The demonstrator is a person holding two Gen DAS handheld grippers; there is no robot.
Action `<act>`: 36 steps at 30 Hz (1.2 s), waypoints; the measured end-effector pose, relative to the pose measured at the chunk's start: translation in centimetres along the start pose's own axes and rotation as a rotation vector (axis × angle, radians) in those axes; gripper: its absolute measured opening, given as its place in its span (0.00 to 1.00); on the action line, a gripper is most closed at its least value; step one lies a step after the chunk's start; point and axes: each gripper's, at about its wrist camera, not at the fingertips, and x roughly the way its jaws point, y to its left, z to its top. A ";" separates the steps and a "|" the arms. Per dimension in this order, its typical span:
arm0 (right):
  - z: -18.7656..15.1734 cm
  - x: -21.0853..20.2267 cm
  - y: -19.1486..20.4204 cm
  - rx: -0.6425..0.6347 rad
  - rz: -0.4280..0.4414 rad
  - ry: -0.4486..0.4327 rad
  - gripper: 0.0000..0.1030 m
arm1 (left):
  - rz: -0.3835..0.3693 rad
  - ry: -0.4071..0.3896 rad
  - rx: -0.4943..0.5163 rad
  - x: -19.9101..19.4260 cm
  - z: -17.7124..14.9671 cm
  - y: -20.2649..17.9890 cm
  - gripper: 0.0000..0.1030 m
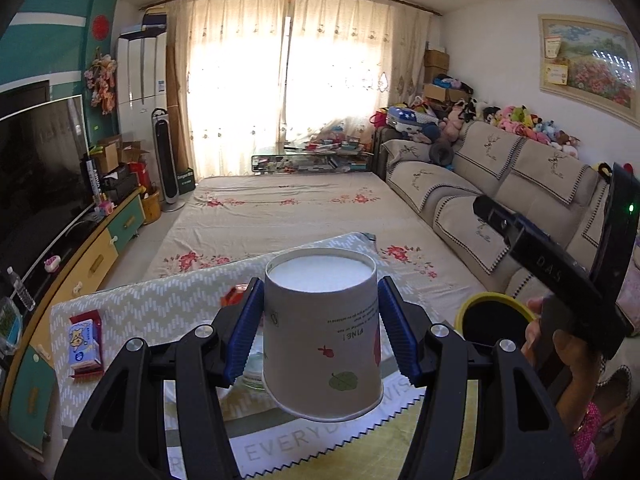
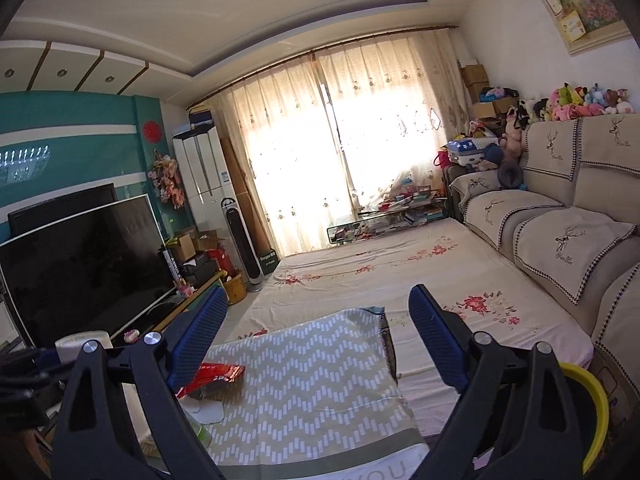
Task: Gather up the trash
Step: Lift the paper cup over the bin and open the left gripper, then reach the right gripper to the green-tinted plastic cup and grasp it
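Observation:
My left gripper (image 1: 320,328) is shut on an upside-down paper cup (image 1: 320,332) with leaf prints, held above the cloth-covered table (image 1: 160,308). A yellow-rimmed bin (image 1: 494,318) stands low at the right, beside the table. In the left wrist view the right gripper's black body (image 1: 560,272) shows at the right, held by a hand (image 1: 568,356). My right gripper (image 2: 318,344) is open, with nothing between its blue pads. A red wrapper (image 2: 212,378) lies on the table by its left finger. The bin's rim (image 2: 592,408) shows at the lower right.
A tissue pack (image 1: 85,342) lies at the table's left, a small red wrapper (image 1: 231,295) behind the left finger. A glass dish (image 1: 252,368) sits under the cup. A floral-sheeted platform (image 1: 288,204) lies ahead, a sofa (image 1: 500,184) to the right, a TV (image 1: 40,176) to the left.

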 end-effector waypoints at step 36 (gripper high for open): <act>-2.1 -10.6 -16.6 -0.010 -0.359 0.099 0.86 | -0.295 0.069 0.059 8.7 -3.6 -14.3 0.76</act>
